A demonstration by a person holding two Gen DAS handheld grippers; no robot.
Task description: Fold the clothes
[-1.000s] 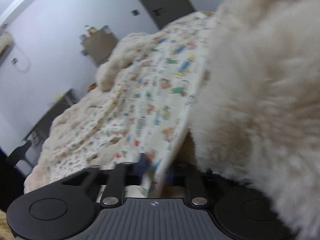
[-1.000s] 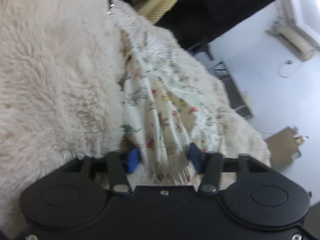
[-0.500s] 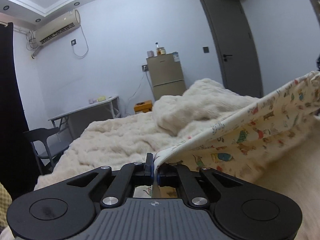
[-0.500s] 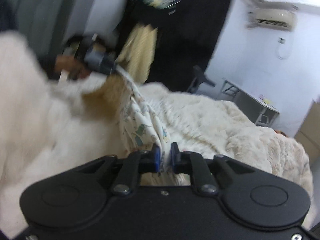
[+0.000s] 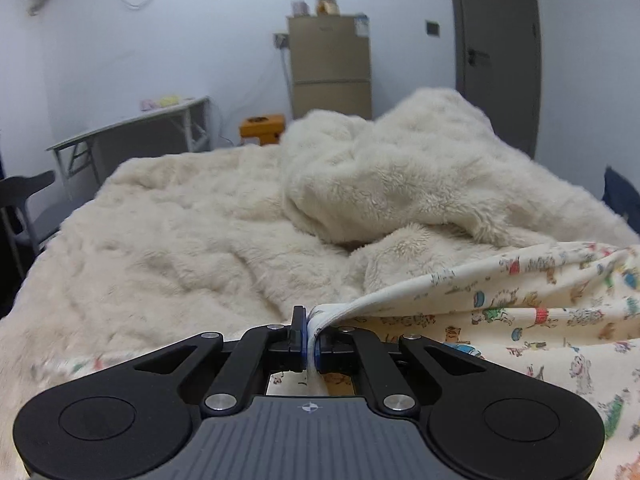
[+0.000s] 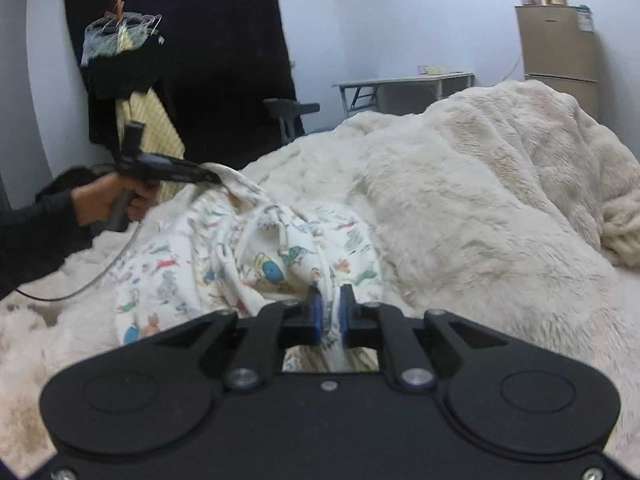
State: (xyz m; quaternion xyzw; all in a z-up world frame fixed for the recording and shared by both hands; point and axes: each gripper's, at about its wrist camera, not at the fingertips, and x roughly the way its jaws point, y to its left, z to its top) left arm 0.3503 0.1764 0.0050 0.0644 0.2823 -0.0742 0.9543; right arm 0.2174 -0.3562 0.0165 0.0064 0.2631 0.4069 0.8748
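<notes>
A cream garment printed with small coloured cartoons (image 5: 500, 320) trails from my left gripper (image 5: 309, 320) off to the right over the bed. That gripper is shut on its white hem. In the right wrist view the same garment (image 6: 240, 264) lies bunched on the blanket, and my right gripper (image 6: 330, 304) is shut on a fold of it. Farther left there, a hand in a dark sleeve (image 6: 108, 200) holds the left gripper (image 6: 212, 178), which pinches the garment's far edge above the bed.
A fluffy cream blanket (image 5: 180, 240) covers the bed, heaped high at the back (image 5: 400, 184). Behind stand a brown fridge (image 5: 330, 68), a grey folding table (image 5: 132, 128), a chair (image 5: 24, 200) and a grey door (image 5: 496, 52). Hanging clothes (image 6: 120, 48) and a dark curtain are at left.
The right jaws closed on the garment. Both grippers rolled upright and swung away from the fluffy blanket, lifting the flat garment into a bunch held between them.
</notes>
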